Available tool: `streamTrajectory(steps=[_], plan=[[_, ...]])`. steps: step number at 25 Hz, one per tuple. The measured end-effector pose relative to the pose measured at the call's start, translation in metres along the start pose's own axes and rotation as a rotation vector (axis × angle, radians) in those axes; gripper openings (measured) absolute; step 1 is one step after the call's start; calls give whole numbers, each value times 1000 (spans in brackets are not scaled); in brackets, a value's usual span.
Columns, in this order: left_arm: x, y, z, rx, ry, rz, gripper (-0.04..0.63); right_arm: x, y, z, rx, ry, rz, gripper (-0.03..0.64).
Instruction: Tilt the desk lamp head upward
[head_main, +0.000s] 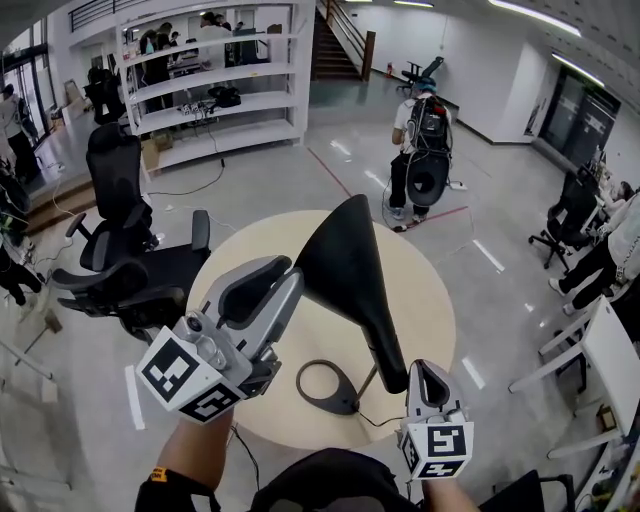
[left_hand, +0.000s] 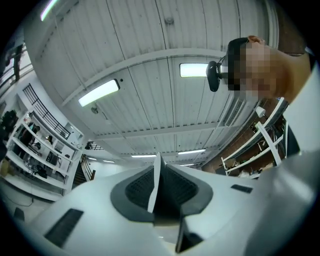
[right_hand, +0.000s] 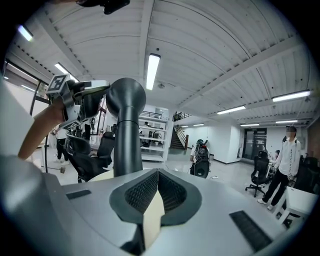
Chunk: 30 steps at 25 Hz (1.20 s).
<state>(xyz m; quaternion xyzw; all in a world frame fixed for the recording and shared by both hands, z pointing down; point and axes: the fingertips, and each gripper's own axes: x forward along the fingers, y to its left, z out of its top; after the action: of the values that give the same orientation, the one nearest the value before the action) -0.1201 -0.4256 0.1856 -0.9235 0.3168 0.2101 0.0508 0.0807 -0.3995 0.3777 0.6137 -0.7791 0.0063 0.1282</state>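
Both claws sit at the lamp (head_main: 345, 265), and neither one grips it.

Centre frame in the head view, the black lamp stands on the round table (head_main: 425, 300), with its ring base (head_main: 322, 385) low in the middle and its cone head flaring toward the top. The left gripper (head_main: 285, 272) sits just beside the cone's left edge, though contact cannot be told. Its own view looks up at the ceiling, and there the left gripper (left_hand: 160, 162) shows its jaws released, a dark gap between them and nothing in it. The right gripper (head_main: 420, 368) sits lower right, just beside the head's narrow end. In its own view the right gripper (right_hand: 157, 172) is parted a slit, empty, with the tabletop showing through and the lamp (right_hand: 125, 125) rising at centre left.
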Motion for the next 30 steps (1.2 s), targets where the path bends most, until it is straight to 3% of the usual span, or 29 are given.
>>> streamTrajectory(steps=[8,13,16,20,23,30], plan=[[-69,7,-18,-32,-8,124,118,-17,24,9,-59,-4,-14,17],[-109,-4,-66,36,112,185,118,-38,50,11,-86,-12,-45,17],[-127,-8,-85,77,124,219,112,-46,65,11,-103,-13,-34,17],[-158,-16,-116,55,200,296,48,-51,84,6,-107,-33,-14,17],[-182,-14,-128,103,240,323,48,-51,104,7,-103,-68,-9,17],[-211,-40,-129,123,278,423,47,-70,123,5,-91,-83,57,17]])
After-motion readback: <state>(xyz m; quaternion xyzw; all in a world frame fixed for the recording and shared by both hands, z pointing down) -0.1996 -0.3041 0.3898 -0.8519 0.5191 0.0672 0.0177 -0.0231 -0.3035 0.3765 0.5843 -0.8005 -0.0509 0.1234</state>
